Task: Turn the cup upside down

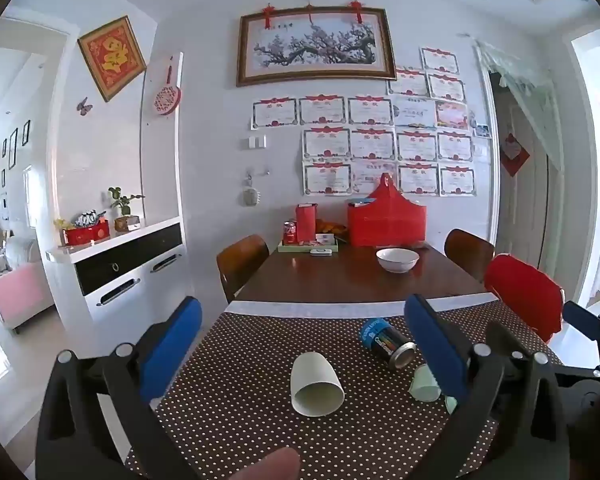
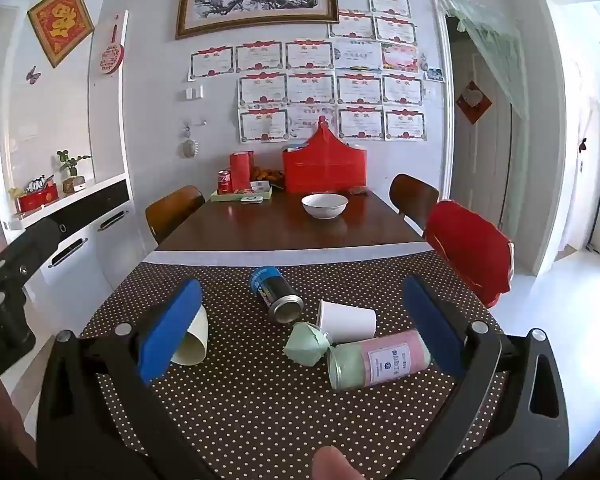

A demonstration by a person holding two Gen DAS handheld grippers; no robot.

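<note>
Table – dotted cloth | left gripper wide open, empty | right gripper wide open, empty | cup on its side between left fingers, mouth at 6 o'clock | can lying at its 1 o'clock.

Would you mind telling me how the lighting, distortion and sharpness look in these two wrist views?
Left wrist view: strong fisheye bending at the edges, daylight blown out at the right doorway, a blurred fingertip at the bottom, the paper cup sharp. Right wrist view: same curvature, glare on the dark table, overexposed floor at right, the white cup clear.
</note>
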